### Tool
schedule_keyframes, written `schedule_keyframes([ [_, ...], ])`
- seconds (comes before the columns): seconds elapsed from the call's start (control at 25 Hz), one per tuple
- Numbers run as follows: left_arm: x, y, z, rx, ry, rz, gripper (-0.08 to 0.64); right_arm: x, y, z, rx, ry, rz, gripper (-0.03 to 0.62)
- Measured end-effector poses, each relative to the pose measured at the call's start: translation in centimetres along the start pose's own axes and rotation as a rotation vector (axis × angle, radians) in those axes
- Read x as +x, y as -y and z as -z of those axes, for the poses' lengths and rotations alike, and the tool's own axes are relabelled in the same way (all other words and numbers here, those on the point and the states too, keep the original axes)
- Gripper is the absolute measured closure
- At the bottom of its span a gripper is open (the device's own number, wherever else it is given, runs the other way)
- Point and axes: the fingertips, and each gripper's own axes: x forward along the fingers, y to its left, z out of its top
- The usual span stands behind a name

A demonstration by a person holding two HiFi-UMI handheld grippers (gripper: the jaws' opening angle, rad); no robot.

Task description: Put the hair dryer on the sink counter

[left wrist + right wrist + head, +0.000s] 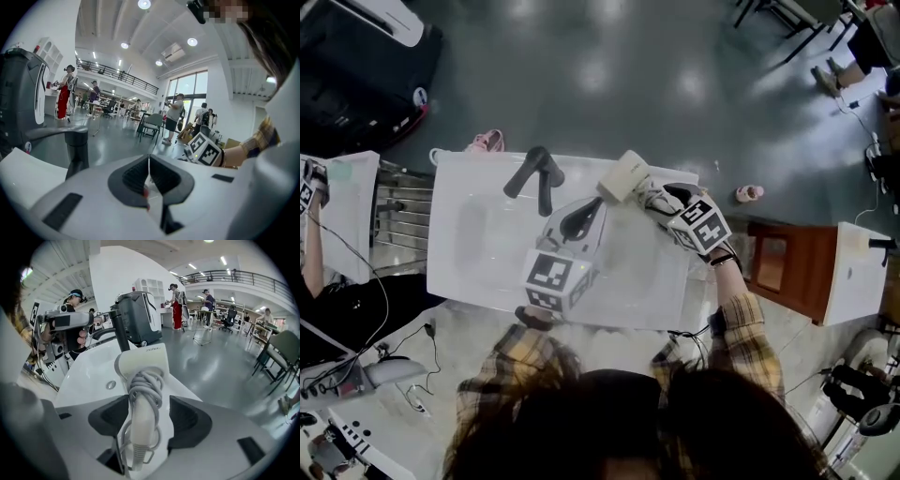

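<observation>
The cream hair dryer [623,176] lies at the far rim of the white sink counter [459,281], just right of the black faucet [536,173]. Its grey cord is wound round the handle [140,394]. My right gripper [654,197] is open, with the handle between its jaws [143,420] and a clear gap on the right side. My left gripper [581,221] hovers over the basin, and its jaws [149,180] are shut with nothing held. In the right gripper view the dryer's head [140,364] points toward the faucet [119,329] and the basin drain [110,385].
A brown wooden stand [787,267] and a white unit [858,272] sit right of the counter. A black case [356,66] lies on the floor at the far left. Cables and gear [356,375] cover the near left. People stand in the hall behind.
</observation>
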Motion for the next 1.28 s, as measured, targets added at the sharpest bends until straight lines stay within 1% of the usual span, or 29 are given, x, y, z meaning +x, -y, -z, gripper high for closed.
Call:
schedule_keyframes([
  [0.16,0.0,0.4,-1.0,0.004,0.016,0.007,0.54,-1.8,0.1,-1.9,0.016,0.066,0.021,0.328],
  [0.36,-0.2,1.2,-2.6,0.007,0.05,0.013,0.54,-4.6,-0.9,-5.3,-0.003,0.17,0.048,0.328],
  [0.52,-0.4,1.1,-4.0,-0.003,0.082,0.006,0.54,-7.2,-2.3,-8.8,-0.019,0.283,0.063,0.328],
  [0.72,-0.8,1.0,-5.8,0.024,0.106,0.004,0.54,-10.3,-4.6,-13.6,-0.032,0.44,0.076,0.333],
  [0.88,-1.0,1.1,-7.1,0.039,0.126,0.005,0.54,-12.1,-5.9,-15.9,-0.038,0.509,0.097,0.356],
  [1.08,-1.7,1.3,-8.5,0.052,0.151,0.007,0.54,-14.4,-7.0,-18.0,-0.011,0.616,0.139,0.392],
  [1.2,-2.0,1.7,-9.8,0.06,0.181,0.016,0.54,-16.2,-7.4,-19.2,0.008,0.691,0.15,0.442],
  [1.28,-2.3,2.0,-10.6,0.065,0.2,0.021,0.54,-17.2,-7.7,-19.9,0.012,0.727,0.154,0.457],
])
